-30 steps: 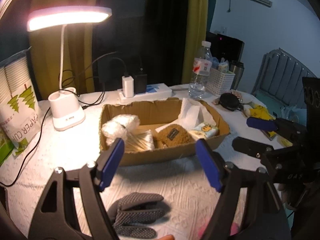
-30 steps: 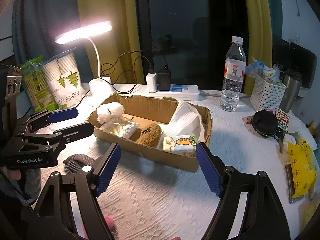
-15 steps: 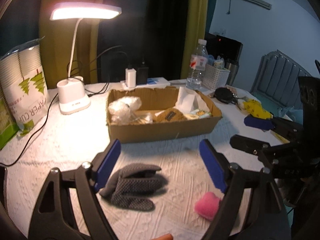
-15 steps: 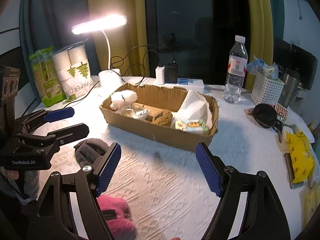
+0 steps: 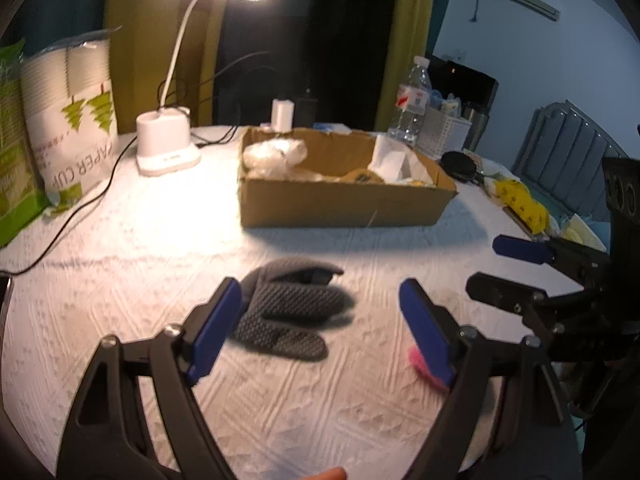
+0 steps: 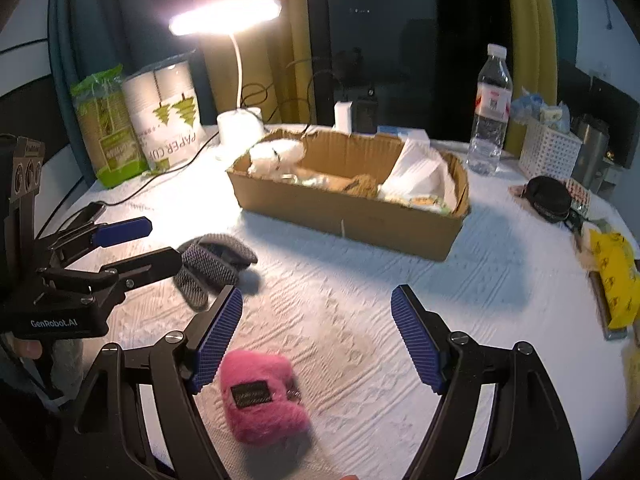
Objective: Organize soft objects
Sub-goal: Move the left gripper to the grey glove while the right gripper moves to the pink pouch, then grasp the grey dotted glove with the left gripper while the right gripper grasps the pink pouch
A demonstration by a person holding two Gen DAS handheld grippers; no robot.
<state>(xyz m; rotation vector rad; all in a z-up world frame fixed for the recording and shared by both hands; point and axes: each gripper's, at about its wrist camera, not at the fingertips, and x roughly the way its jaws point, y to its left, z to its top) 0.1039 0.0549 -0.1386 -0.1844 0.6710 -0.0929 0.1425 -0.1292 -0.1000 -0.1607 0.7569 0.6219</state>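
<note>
A grey knit glove (image 5: 290,308) lies on the white cloth just ahead of my open, empty left gripper (image 5: 320,328); it also shows in the right wrist view (image 6: 212,266). A pink fluffy pouch (image 6: 260,398) with a dark label lies beside the left finger of my open, empty right gripper (image 6: 316,340); only its edge shows in the left wrist view (image 5: 420,362). A cardboard box (image 5: 344,204) further back holds a white fluffy item (image 6: 276,154), a brown item (image 6: 362,186) and white tissue (image 6: 420,170).
A lit desk lamp (image 5: 168,148), a paper cup pack (image 5: 68,120) and cables stand at the left. A water bottle (image 6: 490,108), white basket (image 6: 550,154), black pouch (image 6: 548,198) and yellow packet (image 6: 614,280) are at the right.
Both grippers have pulled back from the box and lowered toward the cloth. The glove now lies ahead of the left gripper and the pink pouch has come into view by the right one.
</note>
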